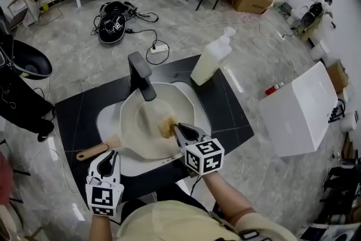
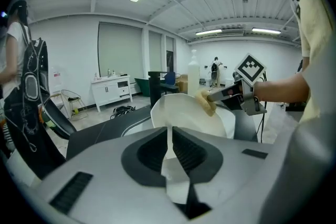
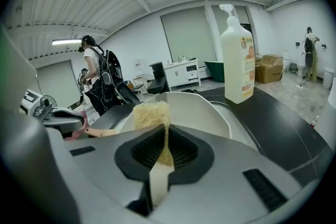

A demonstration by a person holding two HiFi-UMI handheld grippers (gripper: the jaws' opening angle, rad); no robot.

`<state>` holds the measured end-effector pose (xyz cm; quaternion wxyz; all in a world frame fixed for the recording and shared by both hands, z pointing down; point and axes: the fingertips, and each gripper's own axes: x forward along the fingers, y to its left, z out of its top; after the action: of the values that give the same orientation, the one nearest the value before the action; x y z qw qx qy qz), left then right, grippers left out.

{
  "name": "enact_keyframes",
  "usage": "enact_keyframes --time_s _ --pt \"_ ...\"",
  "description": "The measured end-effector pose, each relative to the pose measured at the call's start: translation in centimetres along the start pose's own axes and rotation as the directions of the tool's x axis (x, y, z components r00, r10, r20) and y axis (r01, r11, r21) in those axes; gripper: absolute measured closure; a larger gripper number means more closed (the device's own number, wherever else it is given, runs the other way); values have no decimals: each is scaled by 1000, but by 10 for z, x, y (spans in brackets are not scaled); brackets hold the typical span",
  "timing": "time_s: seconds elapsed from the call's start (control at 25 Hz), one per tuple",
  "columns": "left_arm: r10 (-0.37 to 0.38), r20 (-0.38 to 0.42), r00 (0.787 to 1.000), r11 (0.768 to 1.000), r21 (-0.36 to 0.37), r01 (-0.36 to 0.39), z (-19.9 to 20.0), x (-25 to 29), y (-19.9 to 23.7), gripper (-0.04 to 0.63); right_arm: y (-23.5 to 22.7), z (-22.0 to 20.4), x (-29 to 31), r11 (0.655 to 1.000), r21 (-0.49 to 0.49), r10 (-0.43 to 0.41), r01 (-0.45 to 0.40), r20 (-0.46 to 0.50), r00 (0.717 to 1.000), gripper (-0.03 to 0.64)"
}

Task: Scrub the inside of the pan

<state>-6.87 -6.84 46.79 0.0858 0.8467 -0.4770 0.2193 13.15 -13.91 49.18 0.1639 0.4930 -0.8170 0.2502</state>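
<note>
A cream pan (image 1: 144, 121) stands tilted in the sink (image 1: 107, 118), its wooden handle (image 1: 91, 151) pointing left. My right gripper (image 1: 179, 131) is shut on a yellowish sponge (image 1: 166, 127) that rests against the pan's inner face. In the right gripper view the sponge (image 3: 151, 115) sticks up from the closed jaws of the right gripper (image 3: 167, 136) in front of the pan (image 3: 194, 107). My left gripper (image 1: 109, 156) is shut just below the handle, near the sink's front edge. In the left gripper view only a white sliver shows between the closed jaws of the left gripper (image 2: 170, 136); I cannot tell if anything is pinched.
A black faucet (image 1: 141, 73) rises behind the pan. A soap bottle (image 1: 211, 59) stands on the black counter (image 1: 225, 104) at the back right. A white box (image 1: 299, 110) sits to the right. A person in dark clothes (image 1: 22, 99) stands at the left.
</note>
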Motion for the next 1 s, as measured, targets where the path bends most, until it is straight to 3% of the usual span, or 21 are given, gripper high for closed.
enact_keyframes --time_s 0.2,0.56,0.76,0.92,1.0 --pt "60 -53 997 998 -15 -60 -2 19 3 573 -34 4 30 1000 27 13 -13 -15 1000 584" --pt "74 -153 985 997 26 -71 -13 29 9 481 -58 6 69 997 82 -7 9 -21 1000 584" --pt "66 -234 970 988 151 -31 -30 36 17 455 -64 9 86 995 84 -63 63 5 998 584" --pt "66 -304 950 950 309 33 -43 44 18 433 -68 10 96 985 123 -123 119 26 992 584" --pt "50 -313 948 937 344 64 -46 47 17 424 -71 9 98 977 151 -158 151 35 987 584"
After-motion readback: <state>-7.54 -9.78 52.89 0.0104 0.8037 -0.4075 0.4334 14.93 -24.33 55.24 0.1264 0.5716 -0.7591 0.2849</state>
